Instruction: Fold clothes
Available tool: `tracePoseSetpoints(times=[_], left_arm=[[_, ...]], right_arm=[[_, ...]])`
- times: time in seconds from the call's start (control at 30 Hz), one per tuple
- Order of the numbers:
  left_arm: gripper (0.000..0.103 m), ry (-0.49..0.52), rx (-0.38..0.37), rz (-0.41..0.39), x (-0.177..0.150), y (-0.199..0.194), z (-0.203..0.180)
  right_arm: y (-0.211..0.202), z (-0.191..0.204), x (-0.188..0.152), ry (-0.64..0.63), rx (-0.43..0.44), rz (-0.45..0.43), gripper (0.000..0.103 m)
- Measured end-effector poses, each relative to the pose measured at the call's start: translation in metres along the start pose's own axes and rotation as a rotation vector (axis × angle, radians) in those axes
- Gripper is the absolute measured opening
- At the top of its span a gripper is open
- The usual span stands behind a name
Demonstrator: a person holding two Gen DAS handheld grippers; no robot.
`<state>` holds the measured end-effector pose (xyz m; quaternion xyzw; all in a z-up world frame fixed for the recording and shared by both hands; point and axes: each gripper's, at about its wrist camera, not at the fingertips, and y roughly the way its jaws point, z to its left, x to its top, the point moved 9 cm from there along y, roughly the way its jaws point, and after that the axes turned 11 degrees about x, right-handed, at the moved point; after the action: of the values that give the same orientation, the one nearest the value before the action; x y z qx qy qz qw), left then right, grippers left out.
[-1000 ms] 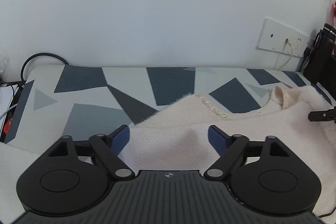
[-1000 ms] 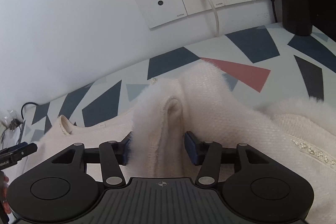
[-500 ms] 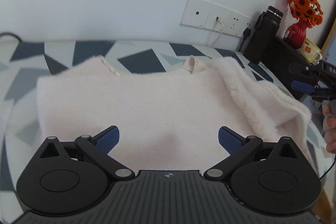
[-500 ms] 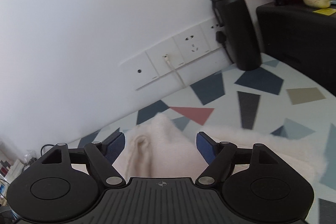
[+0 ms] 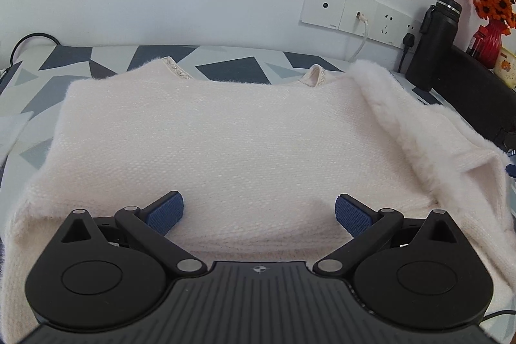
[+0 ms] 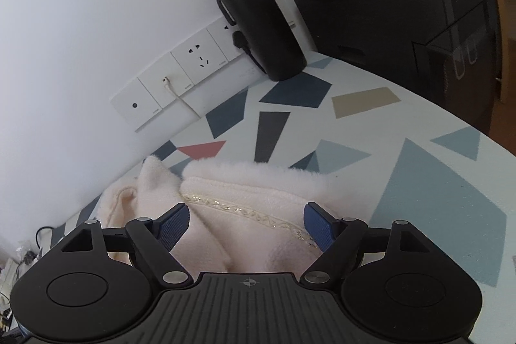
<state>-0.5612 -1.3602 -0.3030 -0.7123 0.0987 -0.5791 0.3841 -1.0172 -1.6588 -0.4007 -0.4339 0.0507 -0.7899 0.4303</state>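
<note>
My left gripper (image 5: 259,213) hangs spread wide over the cream sweater (image 5: 225,144) lying flat on the patterned table (image 5: 58,63), while my right gripper (image 6: 246,224), jaws just widened, grips nothing above its fluffy edge.

One cream garment (image 5: 225,144), one black bottle (image 6: 258,18), one red vase (image 5: 490,44), perhaps four wall sockets (image 6: 180,79).

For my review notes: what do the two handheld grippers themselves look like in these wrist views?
Both look identical. The left gripper and right gripper each have a matte black ribbed body with a small crosshair mark at its centre, two round black discs at the sides, and black linkage arms with silver pivot pins. The jaws carry textured blue pads. No hand or sleeve shows.
</note>
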Motion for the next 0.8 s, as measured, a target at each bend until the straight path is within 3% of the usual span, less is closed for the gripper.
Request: tracePoseSetpoints(times=[0.13,0.33,0.47,0.5,0.57,0.7,0.77,0.8], left_arm=[[0.103,0.020,0.035,-0.030,-0.004,-0.003,-0.004],[0.103,-0.015,0.030,-0.047,-0.004,-0.004,-0.001],[0.103,-0.006,0.041,-0.046,-0.004,-0.004,-0.002],[0.103,-0.001,0.046,-0.044,-0.004,-0.003,-0.003],[0.103,0.008,0.052,-0.042,-0.004,-0.003,-0.004],[0.103,-0.001,0.046,-0.045,-0.004,-0.003,-0.003],[0.103,-0.003,0.045,-0.045,-0.004,-0.003,-0.002],[0.103,-0.001,0.047,-0.044,-0.004,-0.003,-0.003]], right_arm=[[0.000,-0.016,-0.005,0.048,-0.025,-0.023,0.076],[-0.022,-0.028,0.000,0.050,-0.088,-0.134,0.080],[-0.020,-0.038,-0.008,0.079,-0.050,-0.093,0.085],[-0.017,-0.040,-0.011,0.089,-0.044,-0.077,0.084],[-0.009,-0.040,-0.017,0.083,-0.028,-0.054,0.070],[0.012,-0.027,-0.026,0.029,0.017,-0.017,0.062],[0.023,-0.022,-0.028,0.017,0.031,0.006,0.042],[0.028,-0.020,-0.027,0.016,0.036,0.014,0.036]])
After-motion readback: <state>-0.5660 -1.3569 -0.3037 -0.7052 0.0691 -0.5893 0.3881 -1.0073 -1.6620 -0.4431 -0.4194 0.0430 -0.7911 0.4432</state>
